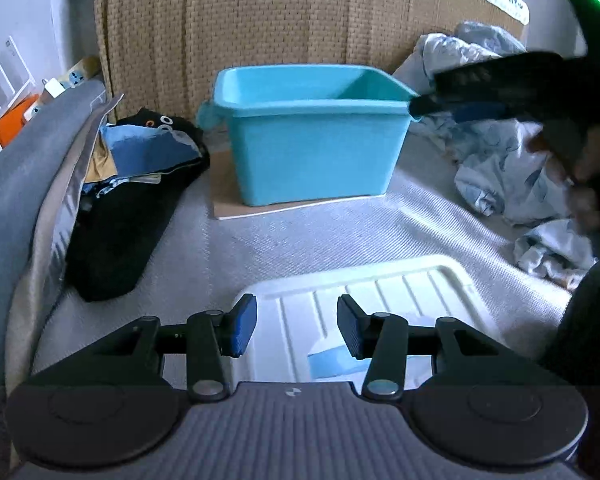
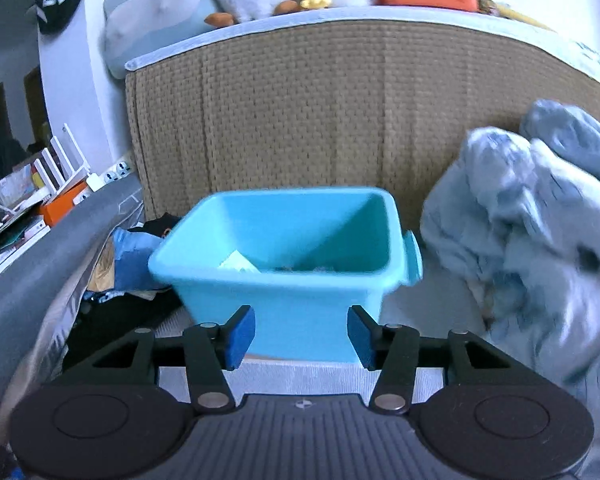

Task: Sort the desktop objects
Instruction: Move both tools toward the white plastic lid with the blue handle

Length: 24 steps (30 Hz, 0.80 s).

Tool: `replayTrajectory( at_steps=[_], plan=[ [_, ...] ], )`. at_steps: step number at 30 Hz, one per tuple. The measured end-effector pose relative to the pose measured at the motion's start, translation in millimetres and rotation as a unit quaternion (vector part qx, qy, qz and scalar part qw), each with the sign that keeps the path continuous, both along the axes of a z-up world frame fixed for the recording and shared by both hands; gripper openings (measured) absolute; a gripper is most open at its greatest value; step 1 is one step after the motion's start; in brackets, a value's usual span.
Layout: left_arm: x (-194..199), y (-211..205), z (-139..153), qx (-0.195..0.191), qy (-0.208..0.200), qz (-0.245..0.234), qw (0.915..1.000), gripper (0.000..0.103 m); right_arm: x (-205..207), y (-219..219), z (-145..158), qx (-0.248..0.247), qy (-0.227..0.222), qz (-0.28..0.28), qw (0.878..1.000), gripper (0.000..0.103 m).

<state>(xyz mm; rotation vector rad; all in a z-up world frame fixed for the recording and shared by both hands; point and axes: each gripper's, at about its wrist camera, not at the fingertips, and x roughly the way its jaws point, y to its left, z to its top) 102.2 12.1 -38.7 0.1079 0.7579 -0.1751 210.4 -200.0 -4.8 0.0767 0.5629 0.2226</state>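
Note:
A turquoise plastic bin (image 1: 312,136) stands on a flat board in the middle of a grey woven surface; it also shows in the right wrist view (image 2: 288,256), with a white scrap and small bits inside. My left gripper (image 1: 297,330) is open and empty, low over a white ribbed tray (image 1: 380,292) that holds a light blue piece (image 1: 332,362). My right gripper (image 2: 300,336) is open and empty, in the air just in front of the bin's near wall. It appears blurred at the upper right of the left wrist view (image 1: 480,92).
A woven tan panel (image 1: 280,20) rises behind the bin. Crumpled pale blue cloth (image 1: 508,168) lies to the right, also in the right wrist view (image 2: 532,232). A black bag with blue items (image 1: 136,188) lies to the left beside a grey padded edge (image 1: 24,184).

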Motion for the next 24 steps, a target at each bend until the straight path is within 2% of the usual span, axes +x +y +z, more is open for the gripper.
replayTrajectory(
  at_steps=[2,3,5,10,15,24],
  plan=[
    [-0.5,2.0,-1.3,0.003,-0.001,0.002,1.0000,0.049,-6.7,-1.4,-8.2,-0.002,0.010,0.002,1.000,0.057],
    [-0.7,3.0,-2.0,0.004,-0.002,0.002,1.0000,0.055,-9.4,-2.0,-10.7,-0.010,0.010,0.007,1.000,0.057],
    [-1.9,5.7,-3.2,0.004,-0.006,0.005,1.0000,0.057,-16.5,-6.7,-12.1,-0.018,0.004,0.014,1.000,0.057],
    [-3.6,11.9,-5.7,-0.001,-0.007,0.008,0.9999,0.057,-37.1,-26.9,-17.6,0.000,-0.002,0.005,1.000,0.057],
    [-7.5,15.9,-9.0,-0.003,-0.013,0.005,0.9999,0.057,-50.1,-40.1,-25.7,0.010,0.015,-0.008,1.000,0.057],
    [-9.3,26.9,-26.6,-0.018,0.009,-0.007,0.9998,0.053,-63.5,-45.7,-44.9,0.020,0.047,0.005,0.999,0.057]
  ],
)
